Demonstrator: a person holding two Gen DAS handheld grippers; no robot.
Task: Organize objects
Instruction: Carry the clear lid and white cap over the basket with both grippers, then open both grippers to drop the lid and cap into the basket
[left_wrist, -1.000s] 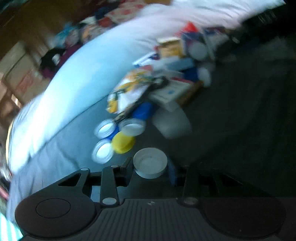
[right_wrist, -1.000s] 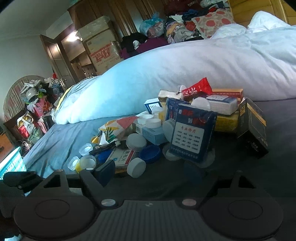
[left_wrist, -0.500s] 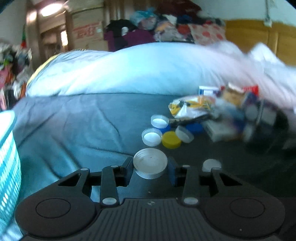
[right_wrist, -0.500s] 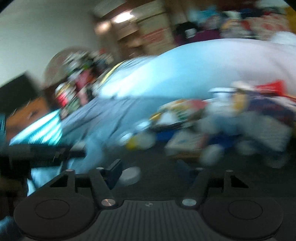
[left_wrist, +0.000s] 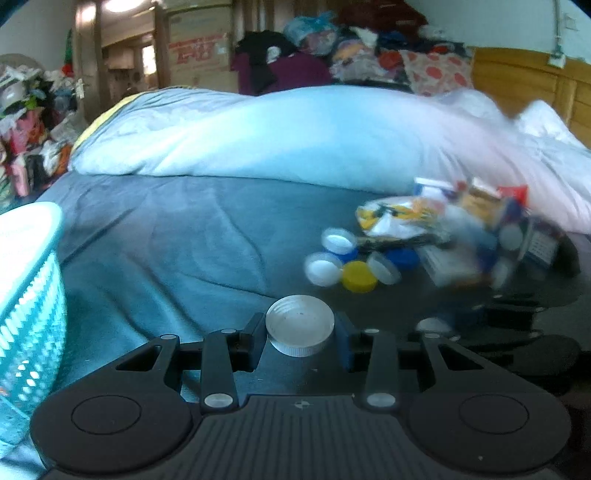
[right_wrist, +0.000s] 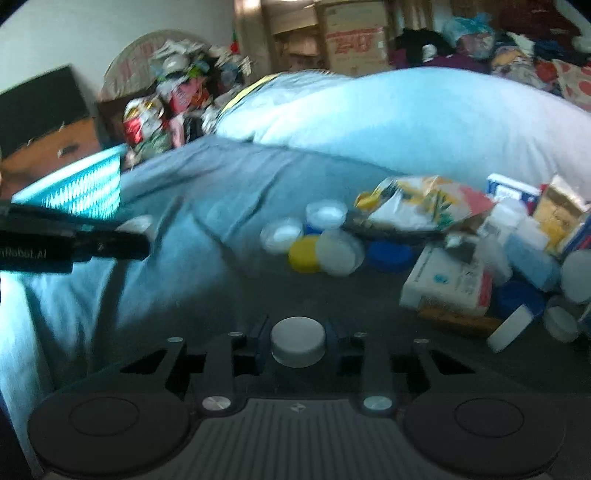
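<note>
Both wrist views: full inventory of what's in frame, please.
Basket: one, teal, far left on the bed.
Duvet: one, pale blue-white, bunched behind.
Loose lids: several, white, clear, one yellow, blue, mid-bed.
Snack bag: one, yellow-white, behind the lids.
Boxes and packets: a pile, mixed colours, right.
Clear lid: one, in the left claw.
White cap: one, in the right claw.

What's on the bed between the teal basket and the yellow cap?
Only bare, wrinkled blue bedsheet lies between the teal plastic mesh basket and the round yellow plastic cap, as the left wrist view shows.
</note>
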